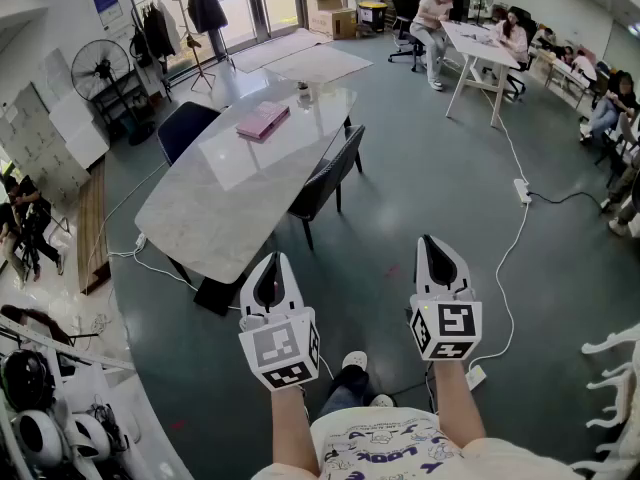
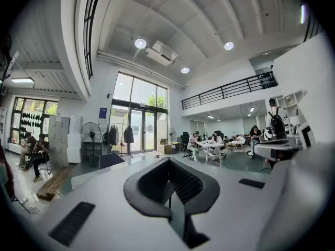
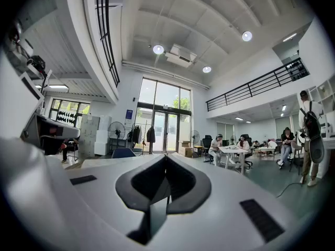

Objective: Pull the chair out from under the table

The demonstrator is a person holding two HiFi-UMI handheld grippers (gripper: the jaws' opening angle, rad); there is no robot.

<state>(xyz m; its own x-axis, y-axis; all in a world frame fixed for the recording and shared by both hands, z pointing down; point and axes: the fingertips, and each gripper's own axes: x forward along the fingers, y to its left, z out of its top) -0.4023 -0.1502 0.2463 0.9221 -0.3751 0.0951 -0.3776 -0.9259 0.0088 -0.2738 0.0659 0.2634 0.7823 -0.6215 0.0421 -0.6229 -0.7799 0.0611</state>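
Left gripper (image 1: 272, 265) and right gripper (image 1: 433, 245): jaws together, empty. Chair (image 1: 328, 175) is tucked under the table's (image 1: 195, 213) right edge (small container (image 1: 303, 91) at the far end, contents unclear).

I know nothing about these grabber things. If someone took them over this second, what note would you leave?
Left gripper: shut, empty, held level in front of the person, short of the table.
Right gripper: shut, empty, level, over open floor.
Things: the marble table is ahead to the left. A grey chair is tucked under its right side, and a blue chair sits at the far side. A pink box lies on top.
Done: nothing; neither chair is touched.
Left: step closer, open a gripper, grip a chair's back (probably the grey one) and pull it clear of the table.
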